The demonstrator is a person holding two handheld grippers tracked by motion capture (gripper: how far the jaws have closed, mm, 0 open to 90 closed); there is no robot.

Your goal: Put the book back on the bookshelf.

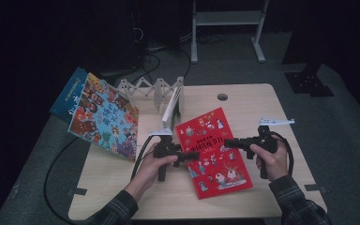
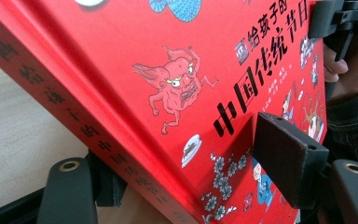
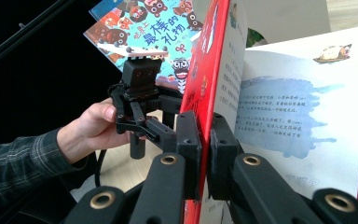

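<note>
A red picture book (image 1: 215, 154) lies on the wooden table (image 1: 262, 103), its spine toward my left hand. My right gripper (image 1: 227, 143) is shut on the free edge of the front cover (image 3: 205, 60), which is raised nearly upright and bares a blue illustrated page (image 3: 284, 116). In the right gripper view its pads (image 3: 189, 140) pinch that cover from both sides. My left gripper (image 1: 190, 155) straddles the spine edge of the red book (image 2: 168, 70) with jaws wide. One pad (image 2: 284, 158) sits close over the cover. The other finger (image 2: 70, 191) is below the spine, its pad mostly hidden.
A colourful picture book (image 1: 104, 117) overhangs the table's left edge, leaning up. Behind it stands a white folding rack (image 1: 152, 89) with a thin white book (image 1: 172, 105) upright in it. A round hole (image 1: 222, 97) marks the tabletop's far side. Cables trail off left.
</note>
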